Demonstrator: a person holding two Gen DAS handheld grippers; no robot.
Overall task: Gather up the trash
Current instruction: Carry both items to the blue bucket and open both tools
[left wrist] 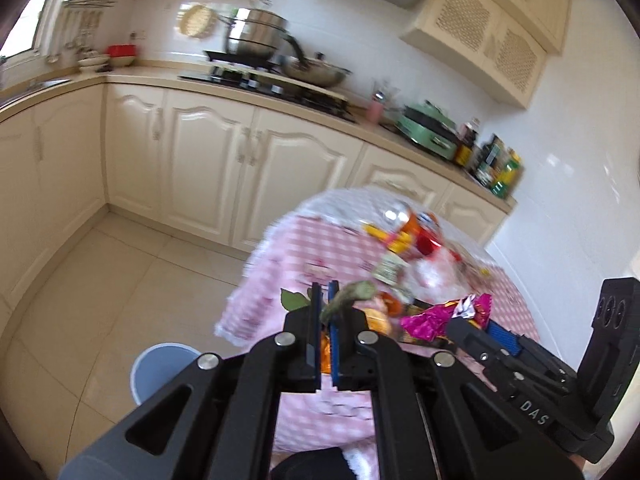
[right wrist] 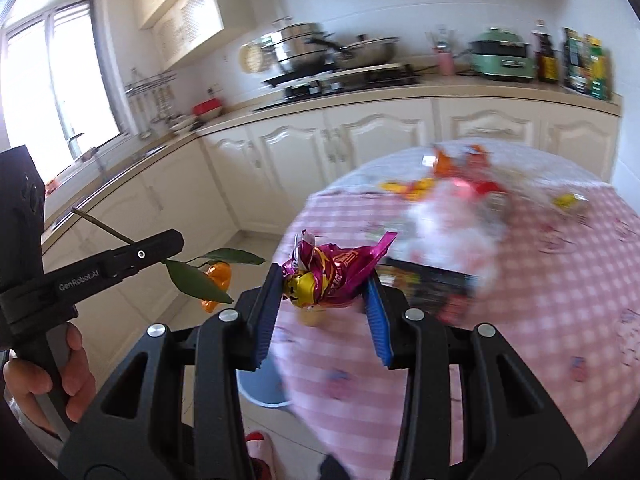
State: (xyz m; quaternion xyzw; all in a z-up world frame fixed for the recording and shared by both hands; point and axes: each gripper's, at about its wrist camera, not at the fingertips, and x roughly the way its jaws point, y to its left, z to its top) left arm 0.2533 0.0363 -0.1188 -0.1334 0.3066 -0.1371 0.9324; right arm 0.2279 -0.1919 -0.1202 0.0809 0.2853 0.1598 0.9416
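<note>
Right wrist view, largest first. Bench (right wrist: 540, 320): round, pink checked cloth, loose wrappers heaped toward its far edge. Bin (right wrist: 260, 388): pale blue, on the floor below the bench's near-left edge. Right tongs (right wrist: 326, 292): clenched on a crumpled magenta foil wrapper (right wrist: 336, 272), likely light, crackly and slippery, best pinched across its bunched middle. Left tongs (right wrist: 170, 250): fully clamped on a thin twig (right wrist: 102, 226) bearing leaves and orange peel (right wrist: 218, 284), seemingly light, brittle, swinging. Left wrist view alone shows the twig's cut end between the pads; only the right view shows peel dangling.
</note>
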